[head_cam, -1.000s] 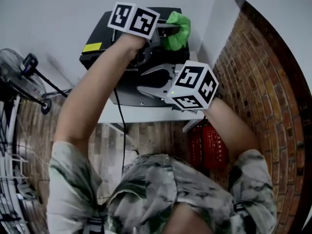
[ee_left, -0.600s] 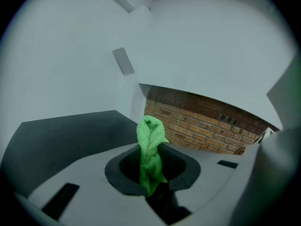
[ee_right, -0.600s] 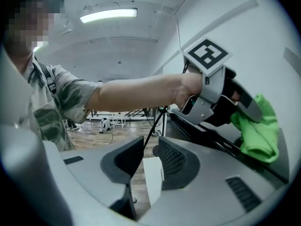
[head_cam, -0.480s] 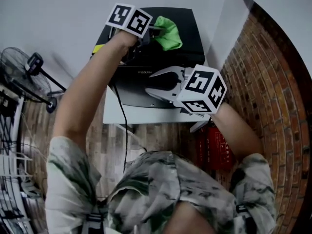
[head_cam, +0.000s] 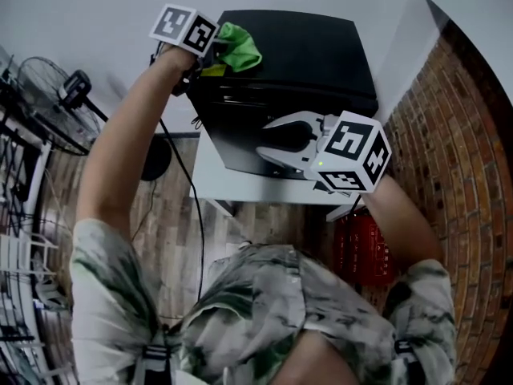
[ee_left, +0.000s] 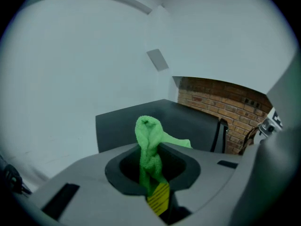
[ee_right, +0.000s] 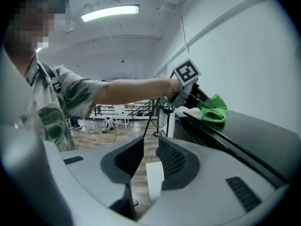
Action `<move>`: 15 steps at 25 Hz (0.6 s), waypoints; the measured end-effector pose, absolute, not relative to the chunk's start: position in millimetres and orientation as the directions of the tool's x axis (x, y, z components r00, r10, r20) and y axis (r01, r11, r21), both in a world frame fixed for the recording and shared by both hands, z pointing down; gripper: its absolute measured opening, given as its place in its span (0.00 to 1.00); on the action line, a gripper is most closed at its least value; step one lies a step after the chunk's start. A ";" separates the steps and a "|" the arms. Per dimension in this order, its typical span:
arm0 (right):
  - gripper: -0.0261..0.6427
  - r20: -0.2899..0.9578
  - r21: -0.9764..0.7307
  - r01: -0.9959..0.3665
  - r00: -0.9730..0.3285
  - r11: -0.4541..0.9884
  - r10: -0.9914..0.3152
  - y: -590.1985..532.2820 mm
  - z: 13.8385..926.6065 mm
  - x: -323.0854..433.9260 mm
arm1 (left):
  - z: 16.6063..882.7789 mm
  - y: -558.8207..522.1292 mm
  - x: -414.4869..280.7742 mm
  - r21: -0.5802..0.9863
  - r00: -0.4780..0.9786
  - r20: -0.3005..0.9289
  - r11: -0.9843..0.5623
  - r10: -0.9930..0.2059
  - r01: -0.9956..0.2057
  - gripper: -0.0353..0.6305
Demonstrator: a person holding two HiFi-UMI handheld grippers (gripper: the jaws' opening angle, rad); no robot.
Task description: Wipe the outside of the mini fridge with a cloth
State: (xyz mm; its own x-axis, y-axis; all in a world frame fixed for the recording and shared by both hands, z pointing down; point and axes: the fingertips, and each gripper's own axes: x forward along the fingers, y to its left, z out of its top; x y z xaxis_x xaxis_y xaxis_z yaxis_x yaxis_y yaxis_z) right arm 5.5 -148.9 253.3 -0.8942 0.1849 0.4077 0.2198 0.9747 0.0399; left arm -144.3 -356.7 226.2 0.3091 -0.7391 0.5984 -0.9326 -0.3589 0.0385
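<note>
Gripping the green cloth (head_cam: 239, 46) tight in the fingers of the left gripper (head_cam: 212, 50), pressed on top of the mini fridge (head_cam: 304, 58), slid leftward to its edge since a second ago. Right gripper (head_cam: 276, 139) fingers parted, empty, beside the fridge front.

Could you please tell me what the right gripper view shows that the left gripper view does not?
Only the right gripper view shows the person's arm stretched out to the left gripper, a ceiling light, and the right gripper open with nothing between its jaws. Only the left gripper view shows the brick wall and, close up, the left gripper's jaws shut on the green cloth. Both show that cloth and the top of the black mini fridge.
</note>
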 end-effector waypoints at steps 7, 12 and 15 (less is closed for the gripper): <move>0.22 0.406 0.040 0.215 -0.896 0.976 0.181 -151.6 256.1 -8.9 | 227.1 -346.2 -203.9 -0.007 0.226 0.613 -0.291 -0.757 -0.957 0.17; 0.22 0.400 0.045 0.210 -0.899 0.977 0.175 -155.4 254.5 -16.3 | 206.5 -354.4 -192.6 0.043 0.293 0.546 -0.323 -0.785 -0.945 0.17; 0.22 0.401 0.046 0.213 -0.899 0.976 0.177 -155.1 253.6 -17.4 | 182.3 -362.6 -158.5 0.077 0.379 0.482 -0.393 -0.790 -0.916 0.17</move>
